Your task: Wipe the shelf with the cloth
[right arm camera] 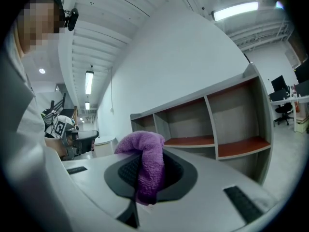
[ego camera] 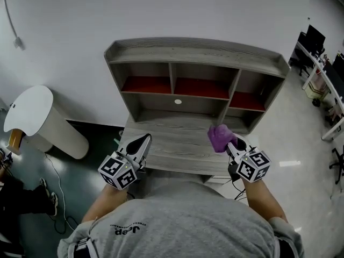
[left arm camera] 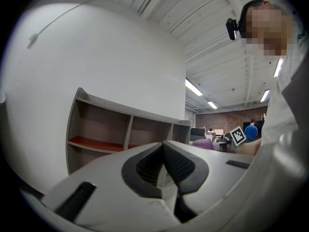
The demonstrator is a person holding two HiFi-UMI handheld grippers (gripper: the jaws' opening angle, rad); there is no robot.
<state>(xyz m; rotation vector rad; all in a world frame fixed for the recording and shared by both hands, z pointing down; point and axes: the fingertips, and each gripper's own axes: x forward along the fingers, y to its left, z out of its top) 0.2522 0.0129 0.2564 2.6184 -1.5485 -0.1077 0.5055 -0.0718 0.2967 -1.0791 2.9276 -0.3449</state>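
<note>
Fingers (right arm camera: 181, 170) of right gripper (ego camera: 231, 147) pinch cloth (right arm camera: 146, 154) before shelf (ego camera: 193, 54).

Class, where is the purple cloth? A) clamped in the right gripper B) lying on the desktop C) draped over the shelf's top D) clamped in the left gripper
A: the cloth sits clamped in the right gripper; the left gripper is shut on nothing.

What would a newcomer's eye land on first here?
The bright purple cloth stands out, clamped in the right gripper. Behind it stands the grey wooden shelf with red-floored compartments. The left gripper, shut and empty, hovers at the shelf's lower left.
</note>
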